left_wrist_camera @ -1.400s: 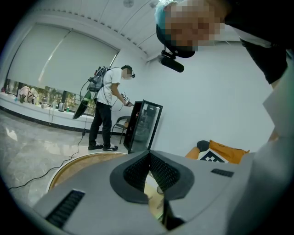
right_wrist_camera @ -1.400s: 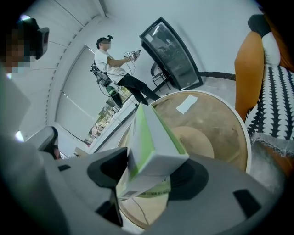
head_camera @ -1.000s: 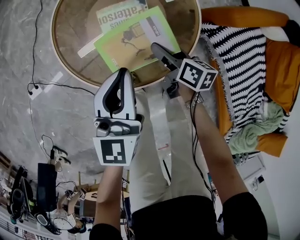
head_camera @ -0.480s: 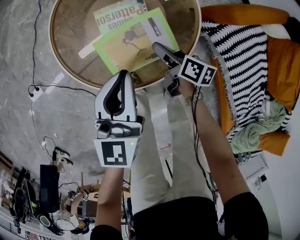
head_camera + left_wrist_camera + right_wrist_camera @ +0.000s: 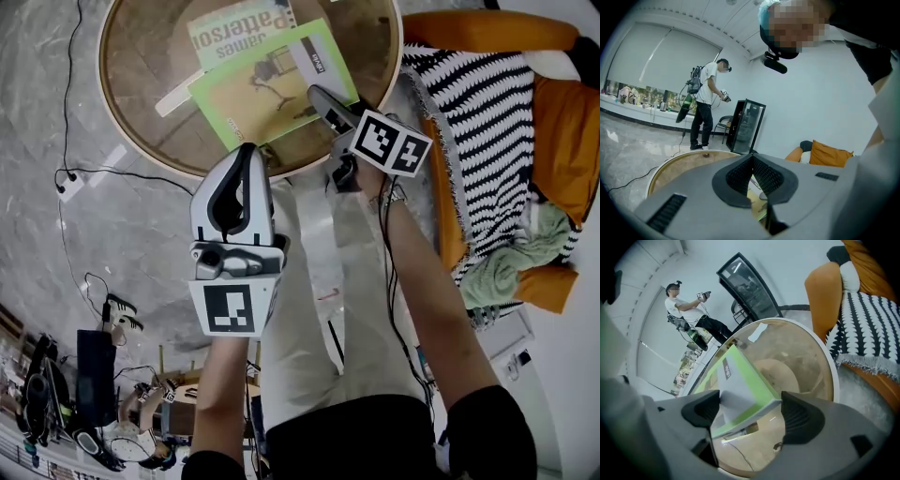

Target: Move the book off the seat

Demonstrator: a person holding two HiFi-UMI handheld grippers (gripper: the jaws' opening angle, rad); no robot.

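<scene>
The green book [image 5: 267, 80] is lying flat on the round, brown-topped bench [image 5: 131, 75]. It is partly covering a second book [image 5: 234, 28] and sitting well apart from the orange sofa [image 5: 562, 122]. The right tongs [image 5: 322, 101] are pointing down at the green book's near corner. Their jaws have just been opening and are now standing wide apart, with that corner lying between the pads. The left tongs [image 5: 246, 155] are hovering at the bench's near rim, jaws pressed together on nothing.

A white paper strip [image 5: 183, 94] is resting on the bench beside the books. A black-and-white striped blanket [image 5: 478, 103] is draping over the sofa, with a pale green cloth [image 5: 511, 267] bunched at its near end. Black cables [image 5: 70, 112] are trailing across the grey marbled floor [image 5: 47, 234]. Beyond the bench, a person [image 5: 705, 105] is standing near a black glass-fronted cabinet [image 5: 747, 124], against white walls and a wide shaded window [image 5: 656, 61].
</scene>
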